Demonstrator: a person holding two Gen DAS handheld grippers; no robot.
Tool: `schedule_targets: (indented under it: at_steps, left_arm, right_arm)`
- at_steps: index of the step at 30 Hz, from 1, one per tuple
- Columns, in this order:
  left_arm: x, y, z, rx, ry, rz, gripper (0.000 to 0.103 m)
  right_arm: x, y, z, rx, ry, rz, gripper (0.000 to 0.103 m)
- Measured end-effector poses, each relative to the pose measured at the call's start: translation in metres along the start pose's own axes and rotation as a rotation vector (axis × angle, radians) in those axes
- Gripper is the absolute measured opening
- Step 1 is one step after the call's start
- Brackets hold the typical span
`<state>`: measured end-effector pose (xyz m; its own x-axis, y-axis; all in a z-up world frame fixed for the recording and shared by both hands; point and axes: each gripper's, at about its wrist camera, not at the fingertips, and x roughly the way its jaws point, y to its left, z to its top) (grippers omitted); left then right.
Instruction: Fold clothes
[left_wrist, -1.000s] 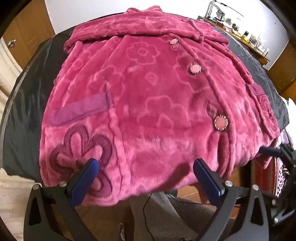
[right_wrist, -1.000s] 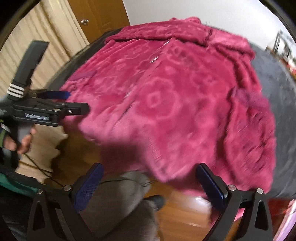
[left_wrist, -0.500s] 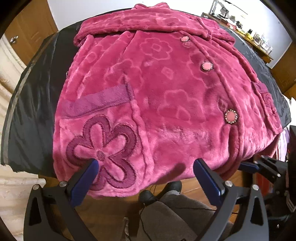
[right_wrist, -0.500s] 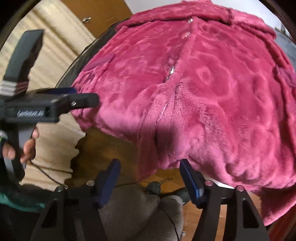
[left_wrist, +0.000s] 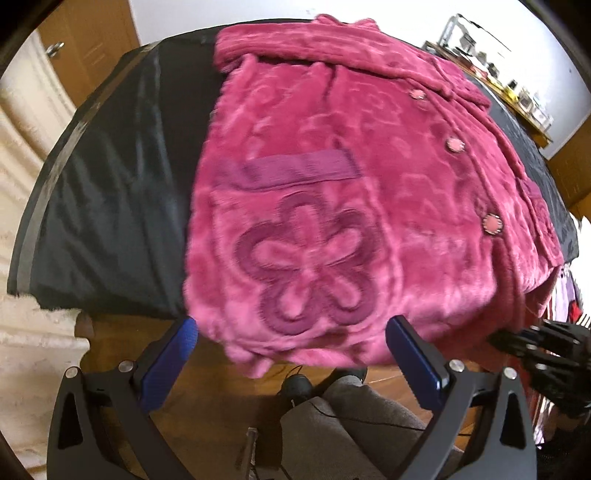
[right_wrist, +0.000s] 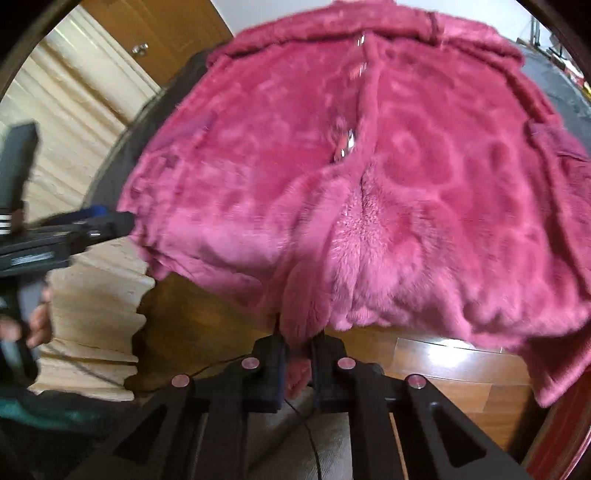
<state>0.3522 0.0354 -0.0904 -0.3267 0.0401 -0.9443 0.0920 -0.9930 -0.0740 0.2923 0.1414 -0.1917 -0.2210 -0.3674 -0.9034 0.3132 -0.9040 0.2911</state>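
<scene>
Right gripper (right_wrist: 298, 354) pointing steeply down, jaws just closing, clamping the pink robe (left_wrist: 332, 206) hem, left gripper (left_wrist: 290, 349) hovering spread wide over the flower pocket (left_wrist: 306, 258), gripping nothing

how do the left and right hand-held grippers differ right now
The left hand-held gripper stands wide open, nothing between its blue pads; the right hand-held gripper has just closed and is shut on the hem of the pink fleece robe. The left sits by the flower pocket, the right below the button front. Both point down at the robe's near edge.
</scene>
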Motion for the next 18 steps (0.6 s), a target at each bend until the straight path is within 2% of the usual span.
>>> schedule_targets:
  at_steps: [3, 10, 15, 16, 18]
  left_arm:
    - [-0.003, 0.013, -0.005, -0.026, -0.007, -0.002, 0.102]
    - [-0.005, 0.039, -0.003, -0.053, -0.031, 0.029, 0.102]
    - [-0.004, 0.058, -0.010, -0.080, -0.049, 0.044, 0.102]
    - [-0.004, 0.061, -0.010, -0.087, -0.054, 0.035, 0.102]
    - [-0.005, 0.068, -0.011, -0.101, -0.065, 0.018, 0.102]
  right_arm:
    - [-0.013, -0.005, -0.005, 0.026, -0.020, -0.009, 0.011]
    - [0.030, -0.032, 0.005, 0.084, 0.028, -0.119, 0.012]
    - [0.037, -0.032, 0.010, 0.110, 0.006, -0.122, 0.015]
    - [0.036, -0.031, 0.008, 0.103, 0.004, -0.124, 0.018]
    - [0.034, -0.031, 0.004, 0.098, 0.008, -0.130, 0.032]
